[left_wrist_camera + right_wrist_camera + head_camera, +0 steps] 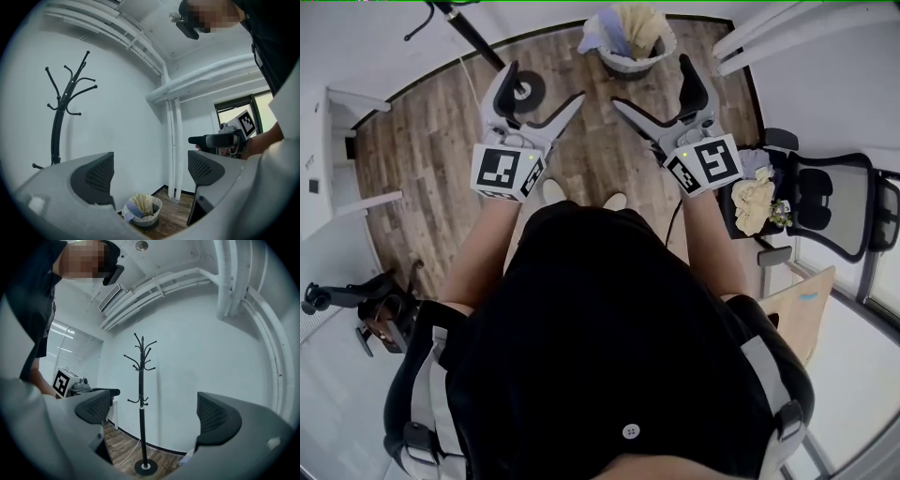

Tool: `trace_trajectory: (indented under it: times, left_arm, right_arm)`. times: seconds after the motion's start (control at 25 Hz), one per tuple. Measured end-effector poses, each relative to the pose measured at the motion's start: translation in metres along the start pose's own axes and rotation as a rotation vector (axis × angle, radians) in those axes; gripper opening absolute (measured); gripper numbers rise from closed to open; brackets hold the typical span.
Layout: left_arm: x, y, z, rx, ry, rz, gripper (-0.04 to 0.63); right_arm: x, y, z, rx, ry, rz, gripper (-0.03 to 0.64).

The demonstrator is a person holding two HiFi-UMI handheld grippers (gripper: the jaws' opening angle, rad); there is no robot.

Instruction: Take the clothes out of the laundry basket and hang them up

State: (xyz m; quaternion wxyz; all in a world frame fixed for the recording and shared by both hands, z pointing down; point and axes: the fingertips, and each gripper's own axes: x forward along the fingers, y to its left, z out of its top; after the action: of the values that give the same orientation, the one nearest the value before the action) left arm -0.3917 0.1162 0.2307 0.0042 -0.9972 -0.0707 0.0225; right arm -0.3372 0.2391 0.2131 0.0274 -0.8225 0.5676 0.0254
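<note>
A white laundry basket (630,58) stands on the wood floor ahead of me, with cream and pale blue clothes (623,28) heaped in it. It also shows low between the jaws in the left gripper view, laundry basket (149,216). A black coat rack (523,91) stands left of the basket, and its hooks rise against the wall, coat rack (63,108) (142,394). My left gripper (546,86) and right gripper (652,84) are held up side by side in front of my body, short of the basket. Both are open with nothing between their jaws, left gripper (151,171), right gripper (154,411).
A black mesh chair (830,202) stands at my right with a cream, flower-like bundle (753,202) on its near side. White pipes (172,145) run up the wall corner behind the basket. A black wheeled stand (361,314) sits at lower left. A cable (123,458) lies on the floor by the rack.
</note>
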Motion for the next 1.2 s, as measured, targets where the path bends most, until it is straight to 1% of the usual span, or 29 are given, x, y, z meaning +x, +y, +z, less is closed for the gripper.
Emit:
trace_trajectory:
  times: [0.16, 0.4, 0.68, 0.8, 0.92, 1.04, 1.2]
  left_arm:
    - [0.022, -0.039, 0.000, 0.012, 0.014, -0.061, 0.503]
    - [0.058, -0.099, -0.009, 0.013, 0.025, -0.116, 0.528]
    - [0.105, -0.130, -0.016, 0.004, 0.039, -0.175, 0.535]
    - [0.130, -0.129, -0.023, 0.004, 0.048, -0.190, 0.535]
    - [0.158, -0.115, -0.032, -0.005, 0.053, -0.207, 0.535]
    - [0.192, -0.092, -0.040, -0.013, 0.057, -0.224, 0.535]
    - [0.243, -0.048, -0.047, -0.024, 0.067, -0.251, 0.535]
  right_arm:
    - [-0.034, -0.025, 0.001, 0.005, -0.006, -0.047, 0.563]
    - [-0.089, -0.069, -0.003, 0.005, -0.002, -0.098, 0.569]
    - [-0.112, -0.121, -0.013, 0.019, 0.017, -0.144, 0.571]
    - [-0.108, -0.143, -0.022, 0.031, 0.025, -0.159, 0.571]
    - [-0.090, -0.169, -0.031, 0.043, 0.034, -0.181, 0.571]
    - [-0.062, -0.195, -0.038, 0.049, 0.052, -0.194, 0.571]
    - [-0.010, -0.230, -0.045, 0.047, 0.089, -0.207, 0.571]
